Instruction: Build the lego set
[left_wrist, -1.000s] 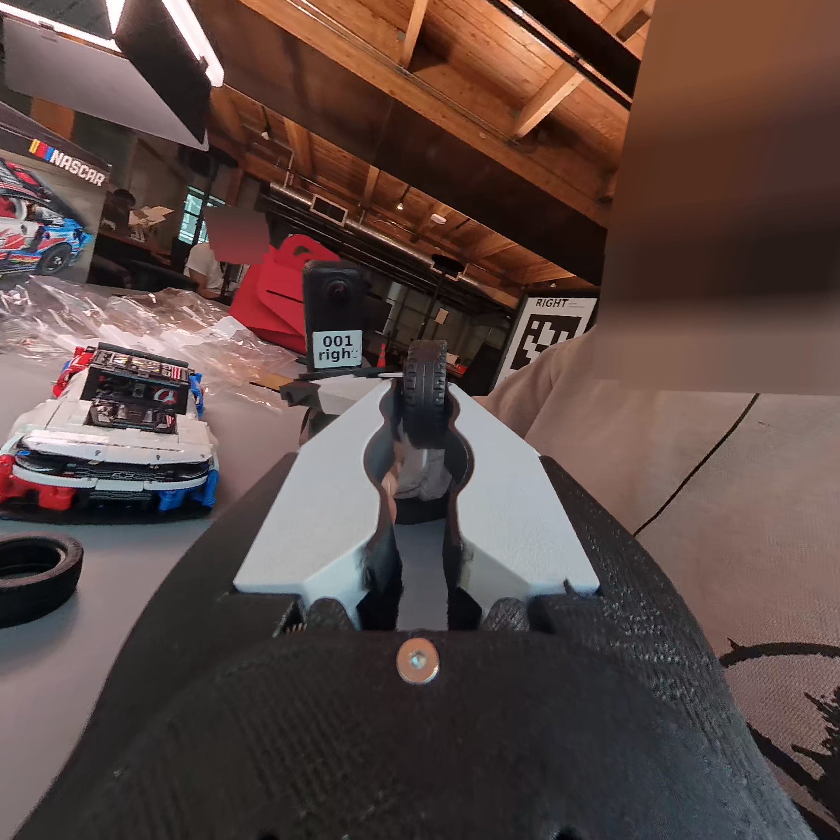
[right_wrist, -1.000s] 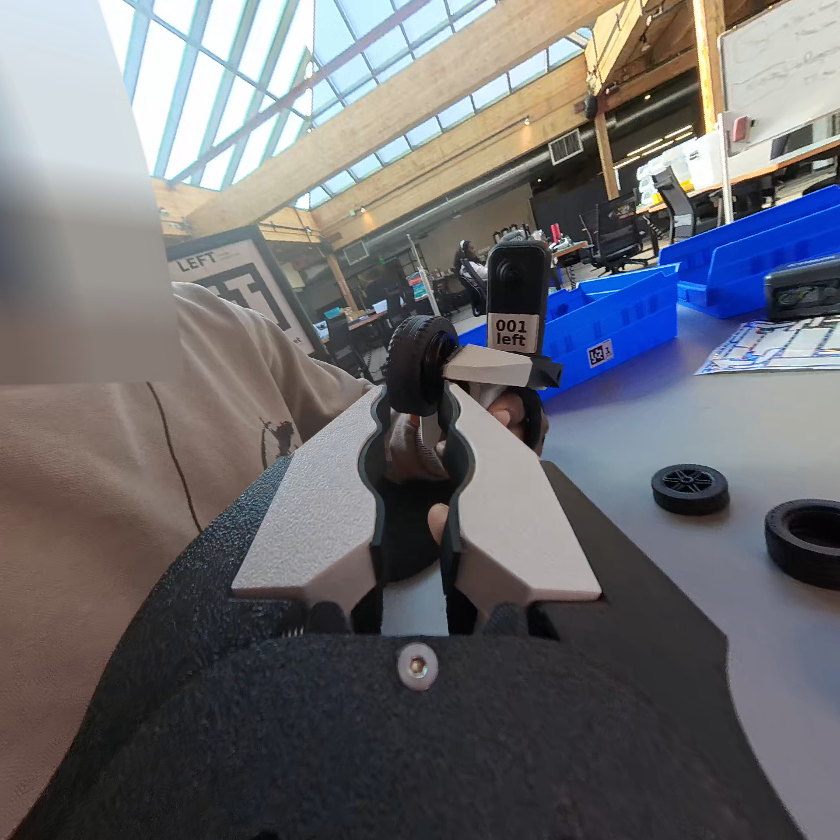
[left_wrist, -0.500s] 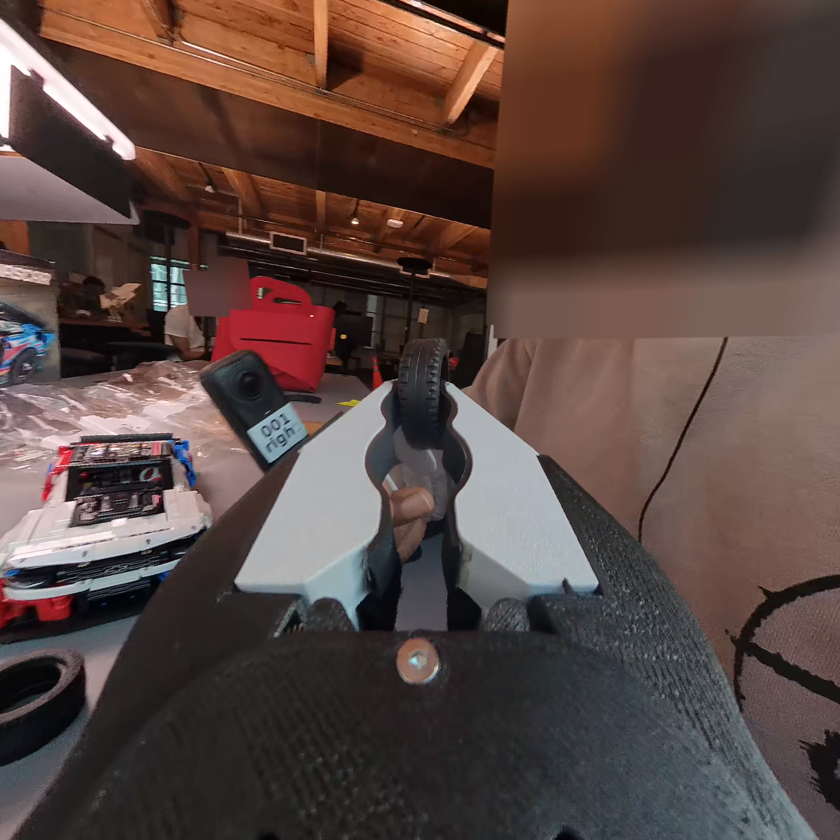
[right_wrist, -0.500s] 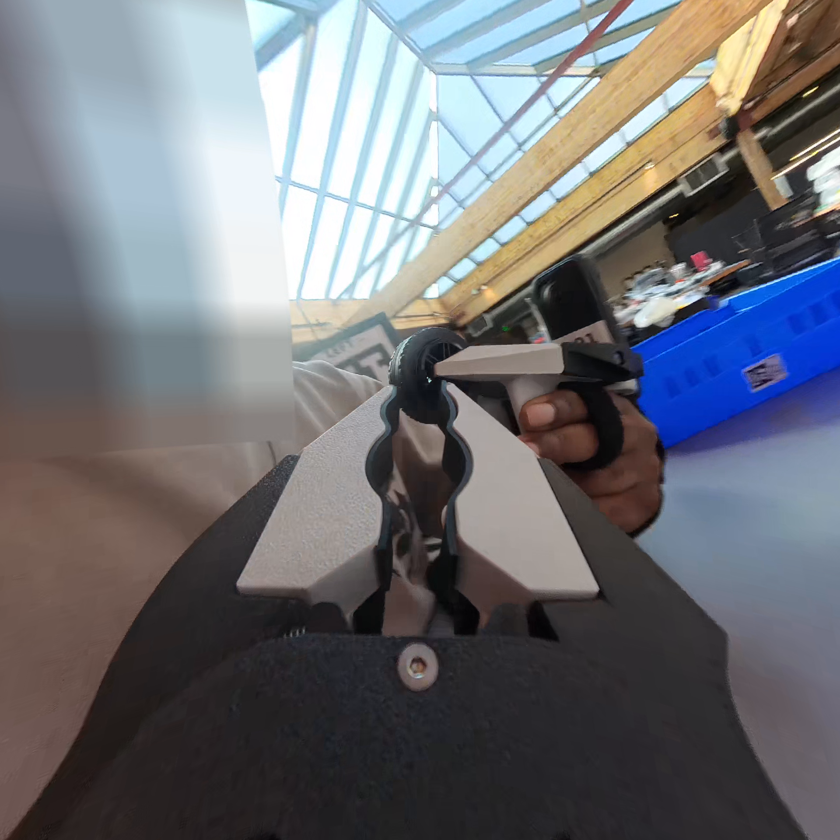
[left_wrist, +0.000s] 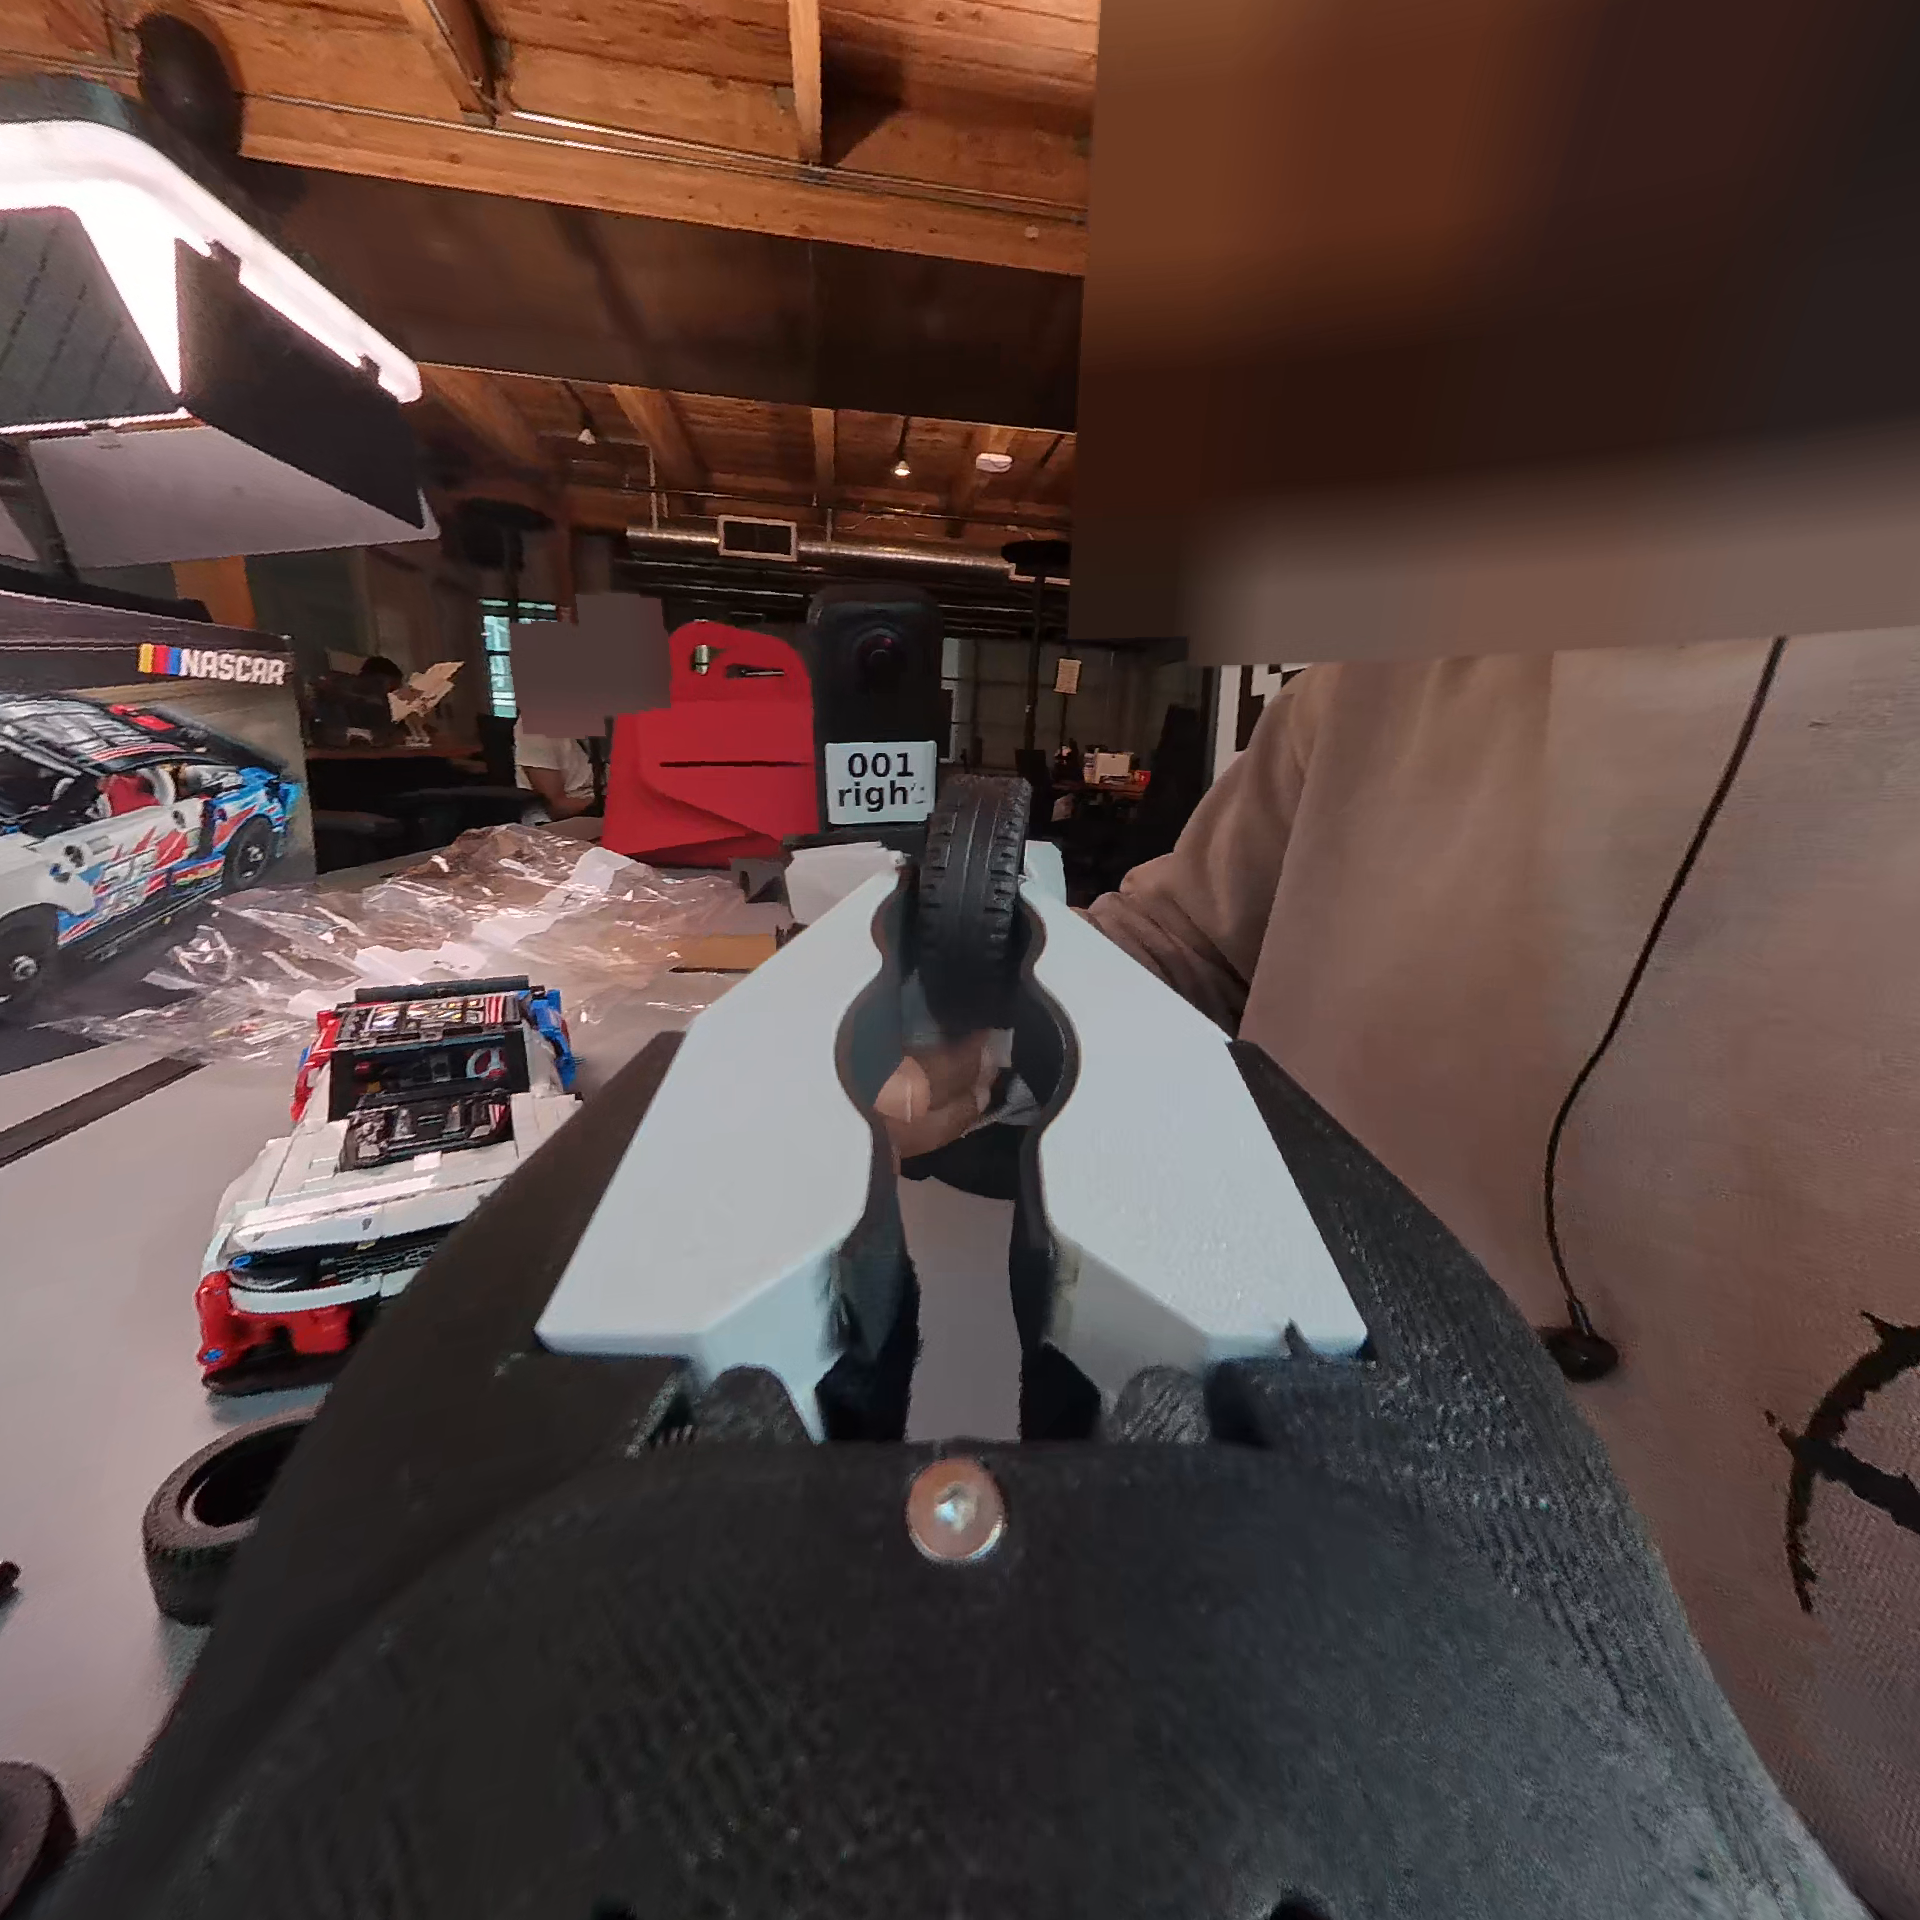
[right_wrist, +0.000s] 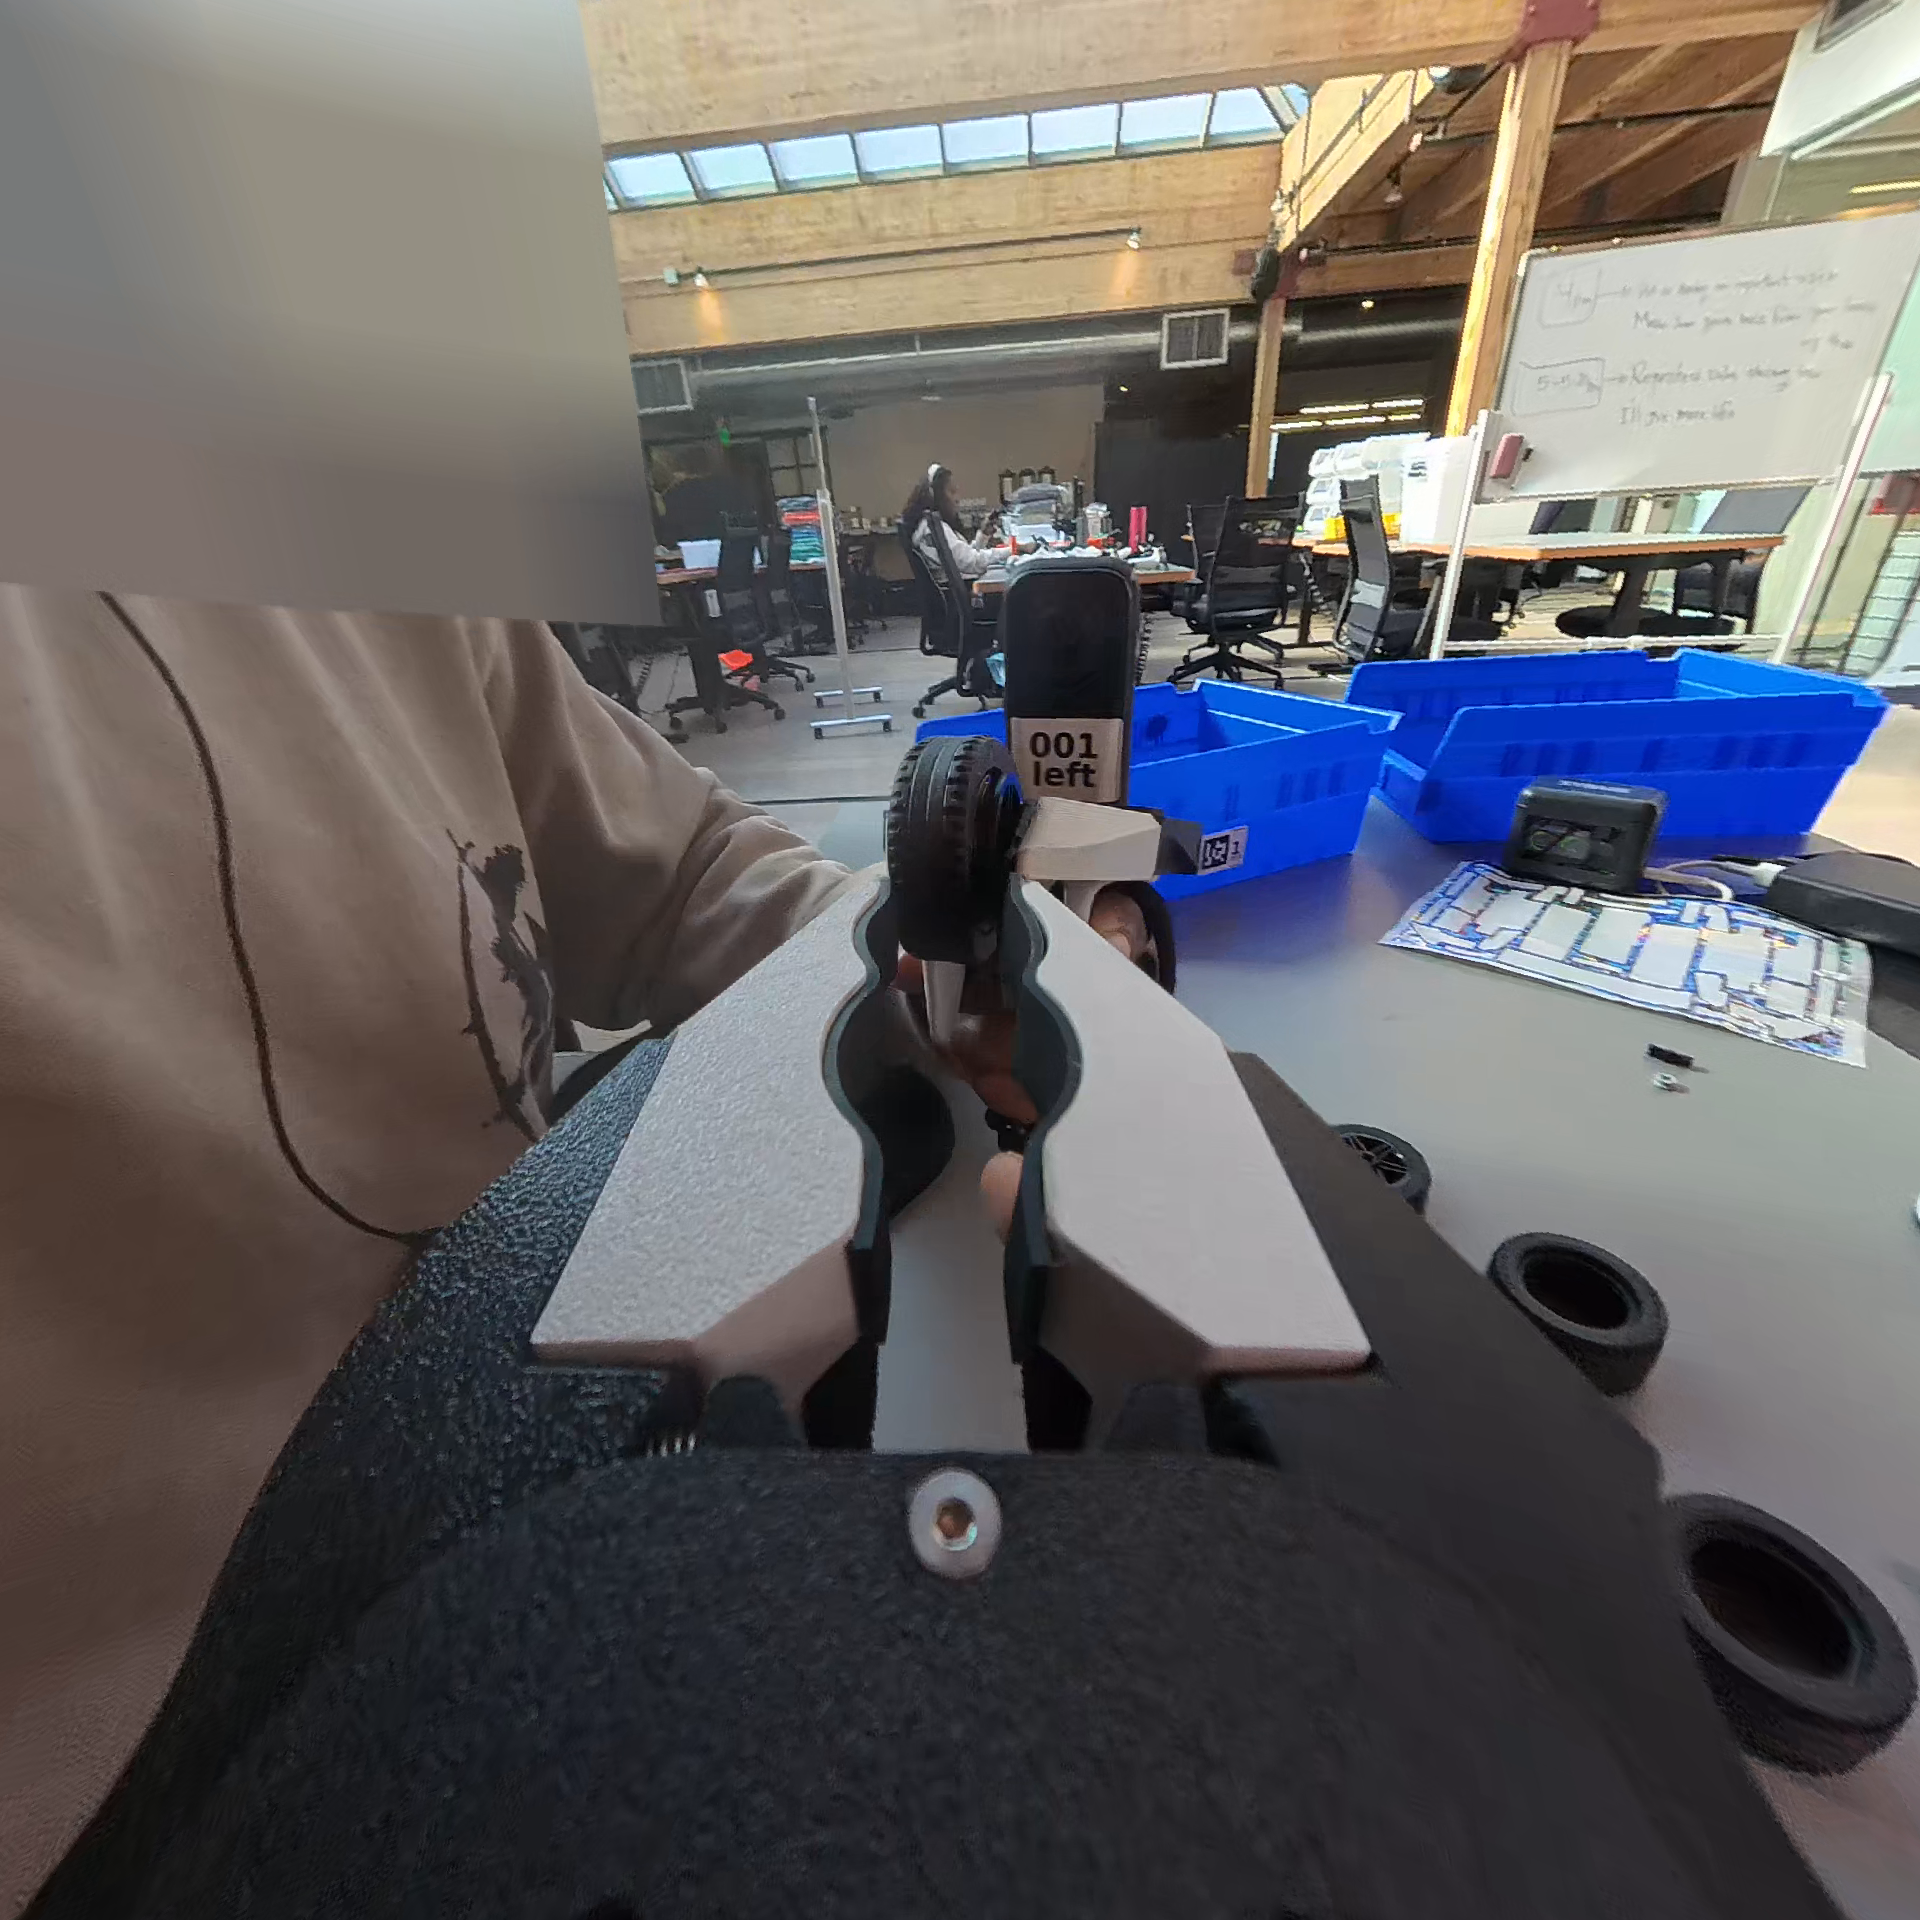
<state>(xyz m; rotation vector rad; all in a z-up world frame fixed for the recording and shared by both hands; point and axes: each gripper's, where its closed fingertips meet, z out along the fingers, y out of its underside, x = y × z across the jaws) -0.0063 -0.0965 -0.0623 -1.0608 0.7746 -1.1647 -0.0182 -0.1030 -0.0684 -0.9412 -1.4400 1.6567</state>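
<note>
A: Left claw (left_wrist: 971, 883) — what do I log?
B: Closed on a black wheel (left_wrist: 974, 883), pinched edge-on at my fingertips and held up off the desk (left_wrist: 94, 1226). The tread faces my camera.

A: And the right claw (right_wrist: 951, 894)?
B: Clamped on the same wheel (right_wrist: 951, 847). From my right camera the left claw comes in from the side, its pale tips touching the wheel's hub face. So both claws meet at that one wheel, in front of the person's beige sweatshirt (right_wrist: 312, 883).

A: Where's the car?
B: The lego car (left_wrist: 384, 1164) sits on the desk, left of my left claw and well apart from it. White body, red and blue trim, top open. A loose tyre (left_wrist: 197, 1512) lies just in front of it, partly hidden by my claw's body.

A: Other parts?
B: In the right view, two empty tyres (right_wrist: 1579, 1309) (right_wrist: 1782, 1642) and a spoked wheel (right_wrist: 1382, 1158) lie on the desk beside my right claw. Farther off is the instruction sheet (right_wrist: 1631, 961), then blue bins (right_wrist: 1257, 779).

A: Background on the left side?
B: The set's box (left_wrist: 145, 821), crumpled clear plastic (left_wrist: 436, 925) and a red bag (left_wrist: 717, 769).
</note>
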